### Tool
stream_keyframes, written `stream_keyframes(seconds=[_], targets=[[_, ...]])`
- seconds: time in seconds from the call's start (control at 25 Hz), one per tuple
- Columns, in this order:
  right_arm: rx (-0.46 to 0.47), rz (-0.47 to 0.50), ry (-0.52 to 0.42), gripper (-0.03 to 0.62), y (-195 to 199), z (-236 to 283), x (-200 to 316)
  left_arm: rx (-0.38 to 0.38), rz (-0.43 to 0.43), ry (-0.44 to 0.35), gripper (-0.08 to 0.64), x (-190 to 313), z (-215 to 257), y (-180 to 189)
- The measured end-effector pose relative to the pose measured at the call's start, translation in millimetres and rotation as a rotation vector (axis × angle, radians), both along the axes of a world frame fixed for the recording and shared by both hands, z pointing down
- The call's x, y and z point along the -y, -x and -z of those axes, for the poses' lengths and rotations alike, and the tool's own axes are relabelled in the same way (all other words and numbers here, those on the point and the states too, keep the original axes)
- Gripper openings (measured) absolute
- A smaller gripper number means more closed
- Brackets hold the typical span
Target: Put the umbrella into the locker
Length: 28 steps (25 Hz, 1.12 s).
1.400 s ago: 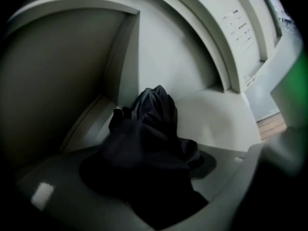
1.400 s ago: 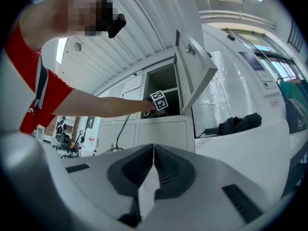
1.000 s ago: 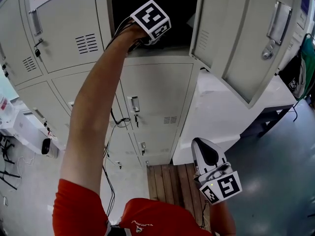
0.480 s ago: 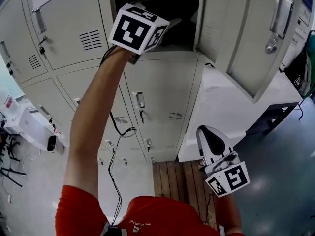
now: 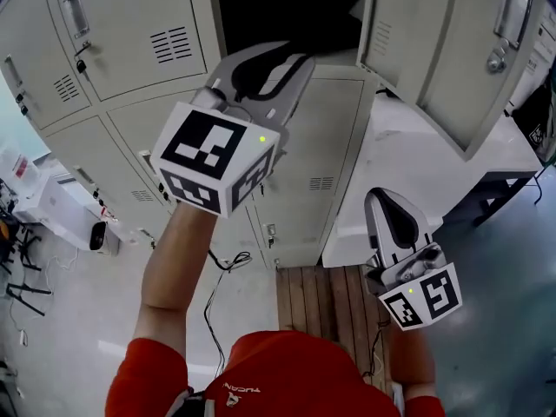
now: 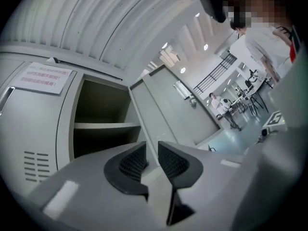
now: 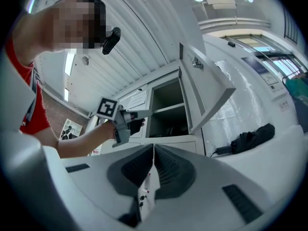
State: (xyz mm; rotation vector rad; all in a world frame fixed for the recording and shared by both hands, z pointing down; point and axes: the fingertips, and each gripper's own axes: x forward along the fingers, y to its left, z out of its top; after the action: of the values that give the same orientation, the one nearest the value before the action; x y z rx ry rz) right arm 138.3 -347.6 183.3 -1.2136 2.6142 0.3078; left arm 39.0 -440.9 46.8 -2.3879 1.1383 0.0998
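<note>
One dark folded umbrella (image 7: 169,129) lies inside the one open compartment (image 7: 166,95) of the grey metal locker bank, on its floor beneath the single shelf (image 7: 168,109). It shows only as a dim shape. Two grey two-jaw claws are out. The left claw (image 6: 152,159) is in front of that compartment, outside it and apart from the umbrella. Its jaws have just been closing; a slim gap remains, with nothing in it. The right claw (image 7: 153,154) hangs below and right of the compartment, well apart from the umbrella, jaws pressed together and empty. One grey door (image 5: 443,50) stands swung open at the compartment's right.
</note>
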Motion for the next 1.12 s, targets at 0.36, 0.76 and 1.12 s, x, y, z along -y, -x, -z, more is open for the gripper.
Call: stream_keyframes(seconds=[0.36, 0.76, 1.12], targets=[[0.023, 0.016, -0.006, 0.005, 8.9, -1.5, -18.3, -0.071, -0.075, 0.127, 0.009, -61.3, -92.2, -8.5], [0.057, 0.017, 0.016, 0.003, 11.4, -14.8, -27.5, -0.146, -0.130, 0.216, 0.005, -93.5, -146.6, -20.1], [0.040, 0.046, 0.026, 0.003, 22.8, -27.2, -31.9, -0.146, -0.168, 0.301, 0.005, -100.5, -175.5, -35.3]])
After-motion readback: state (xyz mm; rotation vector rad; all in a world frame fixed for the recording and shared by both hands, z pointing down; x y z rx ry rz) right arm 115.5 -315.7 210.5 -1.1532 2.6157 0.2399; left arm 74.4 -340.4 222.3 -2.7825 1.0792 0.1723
